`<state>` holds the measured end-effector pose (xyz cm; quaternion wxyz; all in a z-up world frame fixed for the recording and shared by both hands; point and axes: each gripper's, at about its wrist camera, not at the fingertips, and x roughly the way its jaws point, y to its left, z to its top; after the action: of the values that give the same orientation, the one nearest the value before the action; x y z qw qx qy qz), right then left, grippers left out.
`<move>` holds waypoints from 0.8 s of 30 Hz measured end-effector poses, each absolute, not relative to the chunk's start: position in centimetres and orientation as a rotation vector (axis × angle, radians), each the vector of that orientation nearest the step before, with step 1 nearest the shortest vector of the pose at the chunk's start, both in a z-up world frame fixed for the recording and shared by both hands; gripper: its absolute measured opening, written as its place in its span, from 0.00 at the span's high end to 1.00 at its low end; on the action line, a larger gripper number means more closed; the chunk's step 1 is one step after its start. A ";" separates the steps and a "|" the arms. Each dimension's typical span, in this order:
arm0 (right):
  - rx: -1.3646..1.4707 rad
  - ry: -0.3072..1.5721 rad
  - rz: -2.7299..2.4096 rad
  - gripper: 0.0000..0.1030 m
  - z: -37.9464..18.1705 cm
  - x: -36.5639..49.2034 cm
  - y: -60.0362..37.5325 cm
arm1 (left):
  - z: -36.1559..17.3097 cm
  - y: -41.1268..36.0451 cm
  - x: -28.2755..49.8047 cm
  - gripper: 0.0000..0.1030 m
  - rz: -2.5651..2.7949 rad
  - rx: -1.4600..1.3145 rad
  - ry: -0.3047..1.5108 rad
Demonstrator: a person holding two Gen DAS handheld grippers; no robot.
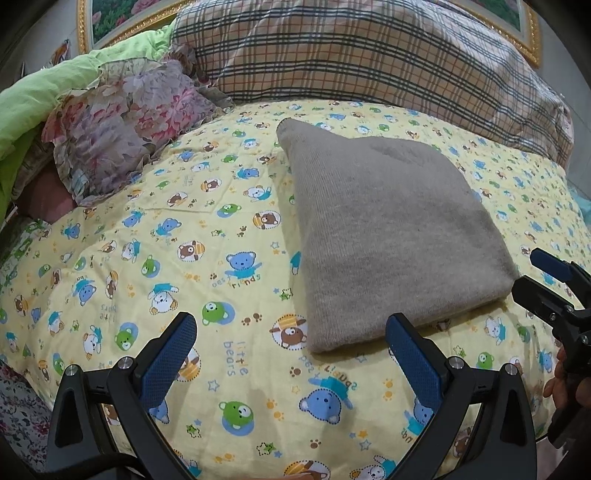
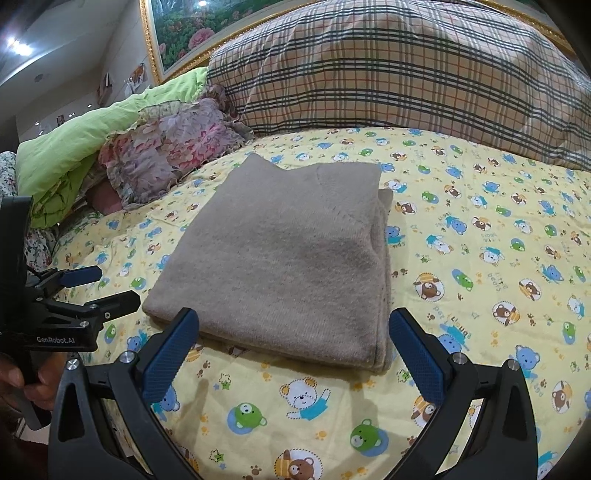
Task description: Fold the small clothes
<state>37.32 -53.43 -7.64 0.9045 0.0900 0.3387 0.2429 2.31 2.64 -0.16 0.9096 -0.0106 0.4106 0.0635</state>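
Note:
A grey-brown knit garment [image 1: 391, 236] lies folded in a thick rectangle on the yellow bear-print sheet [image 1: 177, 236]; it also shows in the right wrist view [image 2: 288, 254]. My left gripper [image 1: 291, 328] is open and empty, just in front of the garment's near left corner. My right gripper [image 2: 293, 325] is open and empty, its blue fingers [image 2: 173, 350] straddling the garment's near edge without holding it. Each gripper shows in the other's view, the right one [image 1: 554, 280] at the garment's right and the left one [image 2: 99, 286] at its left, both open.
A plaid pillow [image 1: 369, 55] lies behind the garment. A floral cushion [image 1: 122, 125] and a green quilt [image 1: 48, 88] are piled at the back left. A gold-framed picture [image 2: 192, 33] hangs behind. The bear-print sheet [image 2: 480, 258] spreads around the garment.

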 end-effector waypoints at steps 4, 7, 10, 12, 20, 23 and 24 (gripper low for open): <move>0.198 0.702 0.509 0.00 -7.6 37.5 -53.5 | -0.1 2.9 2.5 0.01 0.136 -0.025 0.847; 0.196 0.704 0.514 0.00 -7.5 37.5 -53.5 | -0.1 2.9 2.5 0.01 0.138 -0.023 0.849; 0.199 0.705 0.521 0.00 -7.4 37.5 -53.5 | -0.1 2.9 2.6 0.00 0.138 -0.017 0.854; 0.199 0.704 0.522 0.00 -7.4 37.6 -53.5 | 0.0 2.8 2.6 0.01 0.138 -0.016 0.855; 0.201 0.705 0.524 0.01 -7.3 37.6 -53.6 | 0.1 2.4 2.7 0.00 0.127 -0.008 0.857; 0.203 0.708 0.525 0.00 -7.2 37.7 -53.6 | 0.0 2.2 2.7 0.00 0.117 -0.010 0.867; 0.201 0.707 0.523 0.00 -7.2 37.6 -53.6 | 0.0 2.2 2.8 0.00 0.116 -0.007 0.869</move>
<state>37.64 -53.63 -7.18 0.8999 0.0970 0.3419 0.2527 2.77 2.16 0.00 0.9054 -0.0033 0.4208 0.0561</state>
